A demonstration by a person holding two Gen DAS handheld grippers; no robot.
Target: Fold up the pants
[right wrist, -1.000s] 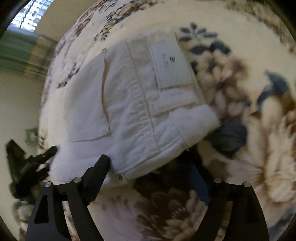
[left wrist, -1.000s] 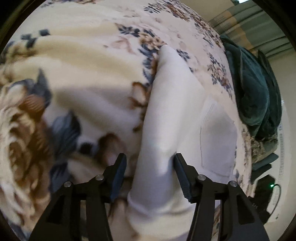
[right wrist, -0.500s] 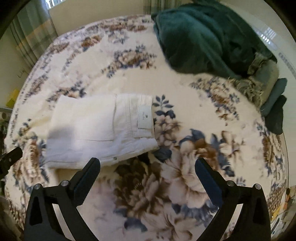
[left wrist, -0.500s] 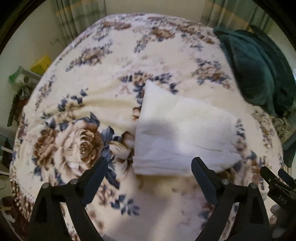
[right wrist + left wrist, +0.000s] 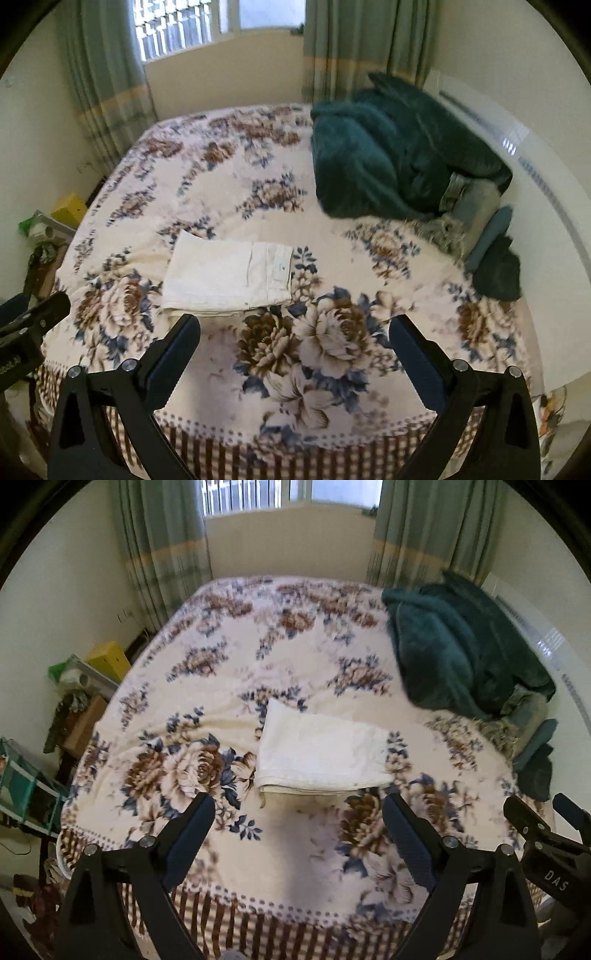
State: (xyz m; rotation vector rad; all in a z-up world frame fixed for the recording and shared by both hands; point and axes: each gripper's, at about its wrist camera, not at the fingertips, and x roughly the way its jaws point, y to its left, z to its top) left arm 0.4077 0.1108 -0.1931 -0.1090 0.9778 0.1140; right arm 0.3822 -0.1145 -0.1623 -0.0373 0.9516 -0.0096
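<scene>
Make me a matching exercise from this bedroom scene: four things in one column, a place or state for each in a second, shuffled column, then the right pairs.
Things:
1. white pants
2. teal blanket
3. yellow box
4. right gripper

Places or states:
A. bunched in a heap at the bed's far right
B. open, holding nothing
C. folded flat on the floral bedspread
D. beside the bed, off its left edge

Pairs: 1-C, 2-A, 3-D, 4-B

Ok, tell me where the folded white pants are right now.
The folded white pants lie flat on the floral bedspread, near its middle in both wrist views, beyond both open grippers. The green blanket is heaped farther back to their right.
</scene>
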